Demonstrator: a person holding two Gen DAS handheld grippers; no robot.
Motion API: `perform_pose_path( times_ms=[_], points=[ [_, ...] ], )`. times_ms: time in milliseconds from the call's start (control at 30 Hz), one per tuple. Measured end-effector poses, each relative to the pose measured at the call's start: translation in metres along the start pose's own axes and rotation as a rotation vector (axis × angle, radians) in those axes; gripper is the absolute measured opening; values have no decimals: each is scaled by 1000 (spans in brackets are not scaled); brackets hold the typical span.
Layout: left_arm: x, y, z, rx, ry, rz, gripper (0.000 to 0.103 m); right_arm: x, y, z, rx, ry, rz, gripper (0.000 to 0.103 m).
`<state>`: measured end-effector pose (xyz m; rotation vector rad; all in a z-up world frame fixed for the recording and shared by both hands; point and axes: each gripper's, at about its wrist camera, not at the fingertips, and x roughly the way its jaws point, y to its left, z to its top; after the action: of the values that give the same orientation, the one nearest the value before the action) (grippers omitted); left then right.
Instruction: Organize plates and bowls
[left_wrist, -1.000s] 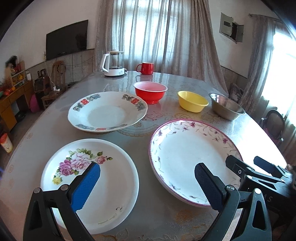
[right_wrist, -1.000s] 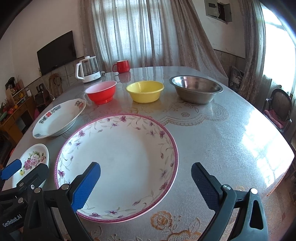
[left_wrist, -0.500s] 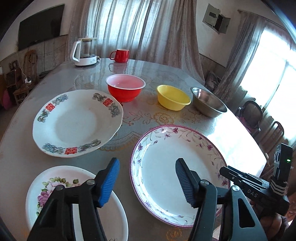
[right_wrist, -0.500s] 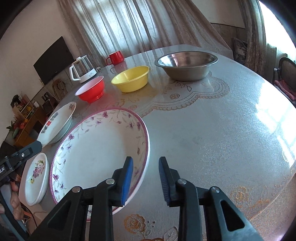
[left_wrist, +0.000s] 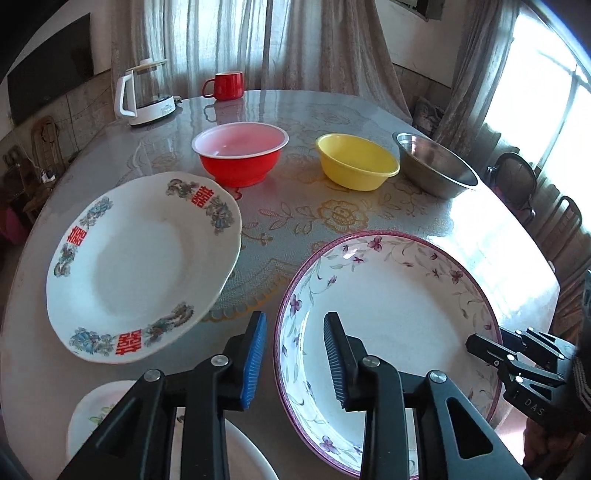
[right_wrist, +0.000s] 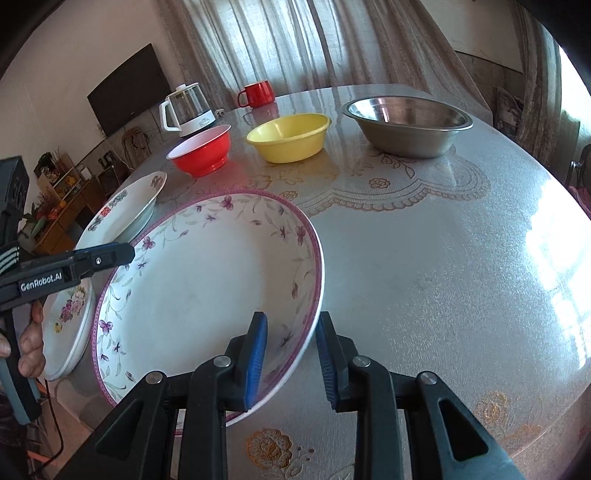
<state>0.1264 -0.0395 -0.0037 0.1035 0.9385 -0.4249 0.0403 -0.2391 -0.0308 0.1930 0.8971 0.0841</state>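
While the purple-flowered plate (right_wrist: 192, 280) sits near the worktop's (right_wrist: 424, 258) front edge, my right gripper (right_wrist: 291, 354) straddles its right rim, fingers parted and not clamping. My left gripper (left_wrist: 295, 354) straddles its left rim, likewise unclenched. Behind stand the red-character plate (left_wrist: 140, 266) and three bowls.

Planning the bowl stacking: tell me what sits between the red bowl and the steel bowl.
The yellow bowl sits between the red bowl and the steel bowl, apart from both; the right wrist view shows it plainly.
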Motion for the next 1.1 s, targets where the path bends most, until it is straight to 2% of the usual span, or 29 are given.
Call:
perform_pose_path(
  times_ms=[167, 267, 367, 533, 700, 833, 1100],
  points=[
    [12, -4, -6, 38, 77, -2, 33, 0, 3, 0, -71, 18, -5, 27],
    [14, -15, -14, 107, 57, 70, 32, 0, 5, -1, -95, 19, -2, 29],
    [14, -18, -17, 102, 29, 102, 30, 0, 7, -2, -104, 1, -18, 27],
    [14, -11, -13, 41, 15, 85, 30, 2, 0, 4, -62, 1, -7, 19],
    [15, -10, -14, -4, -3, 94, 29, 5, -3, 10, -65, -4, -5, 17],
    [12, -7, -19, -60, -35, 86, 28, -1, -1, 12, -83, -49, -3, 16],
    [32, -7, 14, -61, -32, 105, 28, 24, -12, 42, -40, -25, -13, 15]
  ],
)
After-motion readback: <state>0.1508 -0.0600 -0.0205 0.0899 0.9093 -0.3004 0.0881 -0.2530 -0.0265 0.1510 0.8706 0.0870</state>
